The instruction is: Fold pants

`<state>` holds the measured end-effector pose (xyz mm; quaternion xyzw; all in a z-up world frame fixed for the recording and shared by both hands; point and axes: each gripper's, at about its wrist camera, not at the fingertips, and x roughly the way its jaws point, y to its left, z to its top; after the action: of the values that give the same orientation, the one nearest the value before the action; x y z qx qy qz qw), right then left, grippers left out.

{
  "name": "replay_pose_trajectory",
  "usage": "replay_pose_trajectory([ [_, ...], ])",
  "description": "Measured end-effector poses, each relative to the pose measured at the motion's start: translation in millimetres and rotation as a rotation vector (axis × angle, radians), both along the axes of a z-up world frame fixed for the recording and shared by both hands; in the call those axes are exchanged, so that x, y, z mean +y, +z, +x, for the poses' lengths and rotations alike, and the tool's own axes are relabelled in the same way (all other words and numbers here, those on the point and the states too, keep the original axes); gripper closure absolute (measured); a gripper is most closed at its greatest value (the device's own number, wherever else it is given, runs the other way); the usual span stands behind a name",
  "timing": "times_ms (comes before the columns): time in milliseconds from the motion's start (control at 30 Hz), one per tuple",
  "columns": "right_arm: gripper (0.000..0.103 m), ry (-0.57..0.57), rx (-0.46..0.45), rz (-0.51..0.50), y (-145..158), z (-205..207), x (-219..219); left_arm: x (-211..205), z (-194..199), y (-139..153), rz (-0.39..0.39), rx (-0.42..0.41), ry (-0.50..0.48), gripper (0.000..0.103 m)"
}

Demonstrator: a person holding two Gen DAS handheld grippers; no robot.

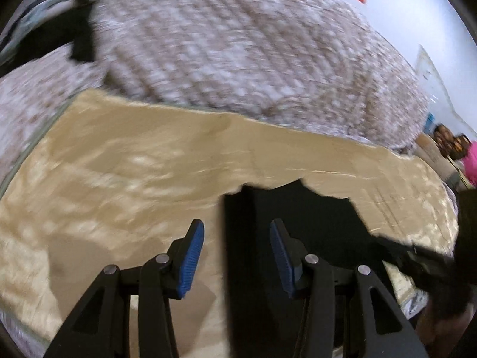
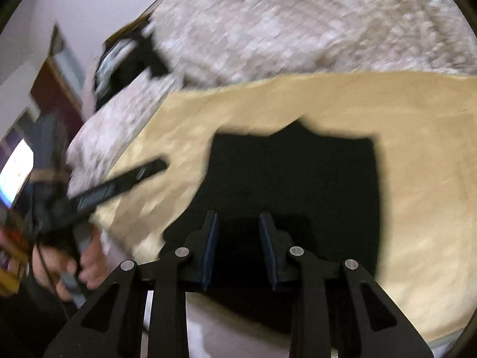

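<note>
Left tool (image 1: 237, 256): black linked arms with silver rivets and ribbed blue pads; jaws spread wide, pinching nothing. Its left pad hangs over tan cloth, its right pad over the black pants. In the right wrist view it shows as a blurred black bar (image 2: 119, 186) at 9 o'clock, gripped by a bare hand (image 2: 74, 264).

Tan sheet (image 1: 119, 167): smooth, faintly shiny fabric with soft mottled highlights; wavy far edge running from 10 to 3 o'clock in the left wrist view. It lies flat on the bed.

Pants (image 2: 295, 176): matte black cloth, folded into a blocky, roughly rectangular shape with a notched far edge. They lie on the tan sheet at the centre of the right wrist view, and from centre toward 5 o'clock in the left wrist view (image 1: 286, 223).

Quilt (image 1: 238, 44): pale pink-and-white cover with a bumpy, checkered weave, bunched into a rounded mound at 12 o'clock, beyond the sheet.

Dark bundle (image 1: 77, 29): black, shapeless, blurred, at 10 o'clock on the quilt; what it is cannot be told.

Right tool (image 2: 238, 240): same black linkage and blue pads, jaws parted with a clear gap, holding nothing, poised over the near part of the pants.
</note>
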<state>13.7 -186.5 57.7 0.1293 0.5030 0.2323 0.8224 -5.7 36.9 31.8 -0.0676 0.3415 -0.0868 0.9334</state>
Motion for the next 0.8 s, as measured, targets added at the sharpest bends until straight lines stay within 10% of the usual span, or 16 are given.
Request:
replay_pose_trajectory([
  [233,0.074,-0.063,0.041,-0.167,-11,63,-36,-55,53,-13,0.088,0.051,-0.153,0.054],
  [467,0.078,0.011,0.079,-0.254,-58,95,-22,-43,48,-45,0.096,0.089,-0.088,0.054],
  [800,0.081,-0.049,0.034,-0.202,-49,90,-35,-40,45,-45,0.079,0.064,-0.065,0.052],
])
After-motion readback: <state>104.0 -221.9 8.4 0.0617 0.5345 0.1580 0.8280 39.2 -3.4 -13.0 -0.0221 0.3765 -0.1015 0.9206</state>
